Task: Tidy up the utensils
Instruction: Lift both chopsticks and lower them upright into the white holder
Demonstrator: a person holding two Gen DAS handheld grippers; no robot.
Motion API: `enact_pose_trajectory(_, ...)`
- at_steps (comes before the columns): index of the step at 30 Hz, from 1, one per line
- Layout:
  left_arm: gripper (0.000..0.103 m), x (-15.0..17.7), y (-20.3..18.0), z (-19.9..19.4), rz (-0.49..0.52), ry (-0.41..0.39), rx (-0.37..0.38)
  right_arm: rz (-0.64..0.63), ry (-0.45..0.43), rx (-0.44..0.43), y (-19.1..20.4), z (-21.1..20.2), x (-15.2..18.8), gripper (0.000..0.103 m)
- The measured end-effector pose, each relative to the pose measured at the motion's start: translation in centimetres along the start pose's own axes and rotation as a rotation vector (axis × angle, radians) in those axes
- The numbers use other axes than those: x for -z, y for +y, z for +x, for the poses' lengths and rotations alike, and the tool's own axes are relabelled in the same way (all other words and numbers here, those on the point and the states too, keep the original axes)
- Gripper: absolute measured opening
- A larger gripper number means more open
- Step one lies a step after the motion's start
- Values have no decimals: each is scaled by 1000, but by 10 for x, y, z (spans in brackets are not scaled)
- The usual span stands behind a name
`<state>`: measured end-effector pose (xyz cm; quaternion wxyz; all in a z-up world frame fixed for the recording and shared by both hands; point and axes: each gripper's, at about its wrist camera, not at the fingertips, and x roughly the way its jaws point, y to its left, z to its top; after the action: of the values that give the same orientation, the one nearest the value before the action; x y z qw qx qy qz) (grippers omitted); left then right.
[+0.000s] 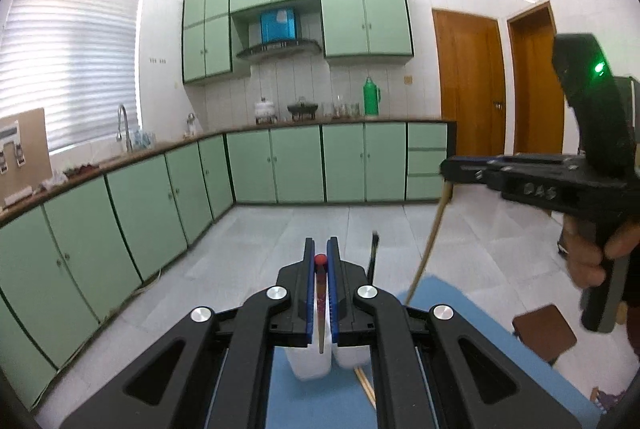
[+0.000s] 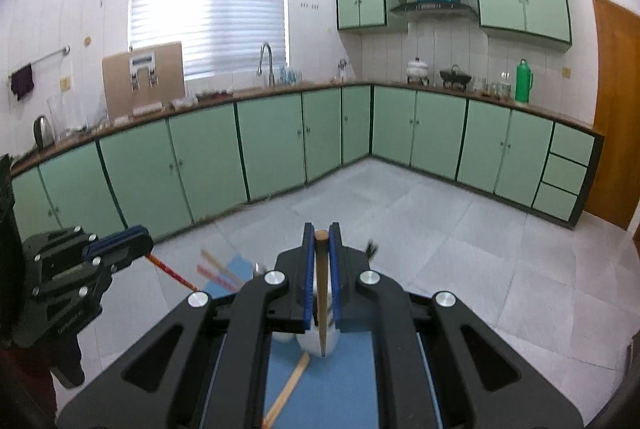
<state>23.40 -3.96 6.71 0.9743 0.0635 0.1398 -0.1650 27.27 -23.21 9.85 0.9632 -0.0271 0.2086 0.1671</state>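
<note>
My left gripper (image 1: 321,249) is shut on a dark chopstick with a red tip (image 1: 320,293), held upright over a white holder (image 1: 310,361) on the blue mat (image 1: 320,401). My right gripper (image 2: 321,235) is shut on a plain wooden chopstick (image 2: 321,293), its point down over a white cup (image 2: 320,343). The right gripper also shows in the left wrist view (image 1: 448,169), with its chopstick (image 1: 428,245) hanging down. The left gripper shows in the right wrist view (image 2: 136,237) with its red chopstick (image 2: 172,273). Loose wooden chopsticks lie on the mat (image 2: 286,389).
Green cabinets (image 1: 276,165) run along the far walls under a brown counter (image 2: 200,101) with a sink tap, pots and a green thermos (image 1: 371,97). A brown stool (image 1: 546,331) stands at the right. A black-tipped utensil (image 1: 374,253) sticks up behind the holder.
</note>
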Motion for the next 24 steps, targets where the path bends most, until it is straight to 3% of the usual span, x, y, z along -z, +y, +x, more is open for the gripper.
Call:
enact_pose_trajectory(6, 6, -13, 5, 35, 7, -32, -20, -10, -29, 24, -6, 35, -15, 6)
enact_pose_trajectory(19, 8, 38, 24, 121, -51, 167, -9, -5, 99, 27, -7, 108, 23, 8)
enact_pose_trajectory(21, 10, 43, 27, 124, -54, 183, -18, -17, 115, 44, -5, 112, 30, 12)
enact_pose_trajectory(24, 14, 45, 30, 113, -69, 172, -23, -6, 107, 66, -7, 106, 35, 29)
